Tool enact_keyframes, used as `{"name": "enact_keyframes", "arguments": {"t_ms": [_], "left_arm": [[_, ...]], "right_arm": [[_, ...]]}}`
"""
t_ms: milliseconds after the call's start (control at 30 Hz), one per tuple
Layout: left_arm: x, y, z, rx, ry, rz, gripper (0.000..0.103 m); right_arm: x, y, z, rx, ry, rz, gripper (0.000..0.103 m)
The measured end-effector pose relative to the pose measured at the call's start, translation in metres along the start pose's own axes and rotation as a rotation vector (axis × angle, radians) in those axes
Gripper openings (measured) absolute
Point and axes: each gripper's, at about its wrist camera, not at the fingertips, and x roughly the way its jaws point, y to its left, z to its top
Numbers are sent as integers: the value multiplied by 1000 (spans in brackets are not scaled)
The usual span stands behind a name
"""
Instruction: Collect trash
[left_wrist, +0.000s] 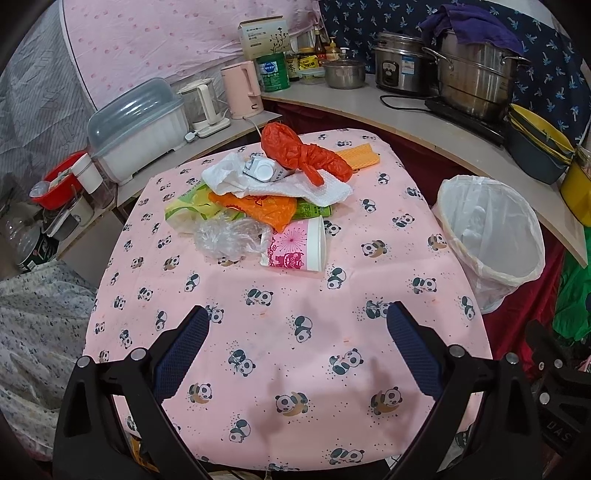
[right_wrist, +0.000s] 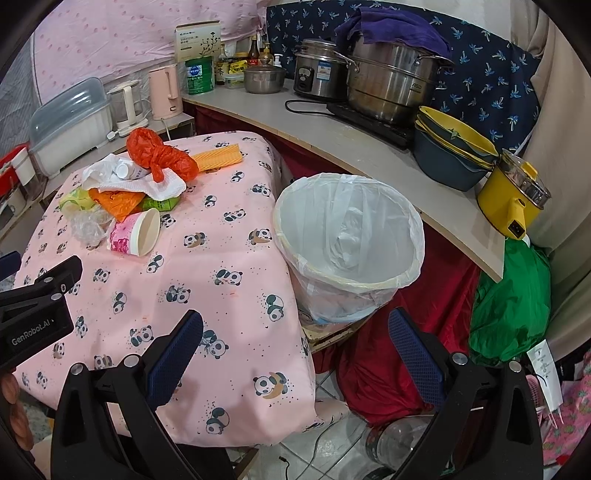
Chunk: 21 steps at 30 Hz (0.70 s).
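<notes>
A heap of trash lies at the far middle of the pink panda-print table (left_wrist: 288, 332): a red-orange plastic bag (left_wrist: 299, 151), white paper towel (left_wrist: 295, 186), a small white carton (left_wrist: 260, 168), an orange wrapper (left_wrist: 255, 208), clear crumpled plastic (left_wrist: 225, 236) and a pink paper cup (left_wrist: 299, 245) on its side. The heap also shows in the right wrist view (right_wrist: 136, 192). A white-lined trash bin (left_wrist: 491, 229) (right_wrist: 349, 243) stands right of the table. My left gripper (left_wrist: 297, 314) is open and empty over the table's near part. My right gripper (right_wrist: 295, 319) is open and empty near the table's right edge, before the bin.
A curved counter (right_wrist: 332, 136) behind and right holds steel pots (right_wrist: 388, 88), stacked yellow bowls (right_wrist: 454, 147) and a yellow electric pot (right_wrist: 513, 199). A side shelf at left carries a dish box (left_wrist: 136, 129) and kettles. Red cloth and a green bag (right_wrist: 513, 302) lie below the counter.
</notes>
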Motion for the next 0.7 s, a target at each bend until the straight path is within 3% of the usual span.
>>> {"name": "enact_keyframes", "arguments": {"t_ms": [700], "left_arm": [[0,-3,-1,2,3,-2,92]], "right_arm": [[1,1,1,-1,0,-1,96]]}}
